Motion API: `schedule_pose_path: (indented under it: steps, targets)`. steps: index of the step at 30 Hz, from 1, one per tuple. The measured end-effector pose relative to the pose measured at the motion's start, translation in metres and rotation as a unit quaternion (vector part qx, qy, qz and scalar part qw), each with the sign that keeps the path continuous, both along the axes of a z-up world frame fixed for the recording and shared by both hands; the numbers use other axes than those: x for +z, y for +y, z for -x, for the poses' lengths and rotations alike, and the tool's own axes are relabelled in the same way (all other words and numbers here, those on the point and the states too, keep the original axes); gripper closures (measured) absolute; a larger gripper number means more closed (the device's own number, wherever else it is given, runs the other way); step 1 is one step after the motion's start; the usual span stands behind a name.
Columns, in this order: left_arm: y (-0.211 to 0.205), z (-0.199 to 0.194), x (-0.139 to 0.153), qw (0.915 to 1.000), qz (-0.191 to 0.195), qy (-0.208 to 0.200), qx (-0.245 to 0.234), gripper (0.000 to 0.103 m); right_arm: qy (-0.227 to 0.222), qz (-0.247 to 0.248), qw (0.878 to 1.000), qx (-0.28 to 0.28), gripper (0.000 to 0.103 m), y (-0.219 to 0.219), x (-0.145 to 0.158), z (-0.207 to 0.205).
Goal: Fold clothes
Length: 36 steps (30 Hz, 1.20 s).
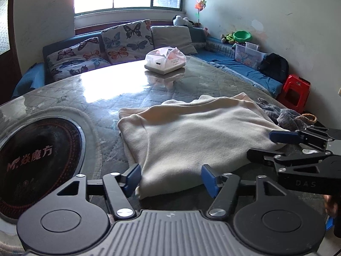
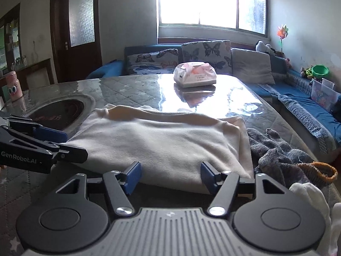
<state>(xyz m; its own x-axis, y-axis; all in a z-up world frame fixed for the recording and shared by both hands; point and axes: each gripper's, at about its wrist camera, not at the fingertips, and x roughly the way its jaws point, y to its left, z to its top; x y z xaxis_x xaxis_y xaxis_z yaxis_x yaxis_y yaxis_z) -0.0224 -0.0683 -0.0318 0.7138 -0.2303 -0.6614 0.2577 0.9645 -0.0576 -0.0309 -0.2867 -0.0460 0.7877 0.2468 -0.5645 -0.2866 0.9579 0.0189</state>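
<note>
Cream cloth [image 1: 191, 132] lying folded on the table [image 1: 96, 98], near edge between 2 open grippers, left [image 1: 171, 178] and right [image 2: 170, 176]. Jaws wide, gripping nothing, maybe to let the fold rest.

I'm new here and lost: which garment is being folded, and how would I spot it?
On the glossy quilted table, nearest the two tools, lies a cream fleece garment, folded flat. Unlike the crumpled grey knit beside it, it is pale, smooth and squared.
</note>
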Motion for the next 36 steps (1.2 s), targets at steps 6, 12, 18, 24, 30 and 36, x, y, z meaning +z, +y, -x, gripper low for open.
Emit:
schedule_pose_path:
  steps: [6,12,18,24,30,36]
  targets:
    - [0.009,0.008,-0.001,0.9999,0.005,0.010,0.011,0.028,-0.006,-0.003,1.000,-0.005,0.027,0.001,0.005,0.008]
    - [0.017,0.020,0.001,0.9998,0.000,0.006,0.019,0.014,-0.014,-0.007,1.000,-0.006,0.015,0.005,0.009,0.018]
    - [0.026,0.031,0.001,0.9995,-0.003,0.008,0.030,0.004,-0.019,-0.010,1.000,-0.001,0.006,0.014,0.011,0.029]
    - [0.030,0.043,-0.003,0.9992,-0.005,0.019,0.036,0.000,-0.018,-0.010,1.000,-0.001,0.000,0.022,0.011,0.041]
    - [0.034,0.053,-0.008,0.9979,0.002,0.039,0.053,0.000,-0.006,-0.005,1.000,-0.003,0.000,0.026,0.008,0.054]
    - [0.039,0.064,-0.011,0.9958,0.012,0.059,0.069,0.000,0.005,-0.012,1.000,-0.014,0.000,0.023,0.004,0.067]
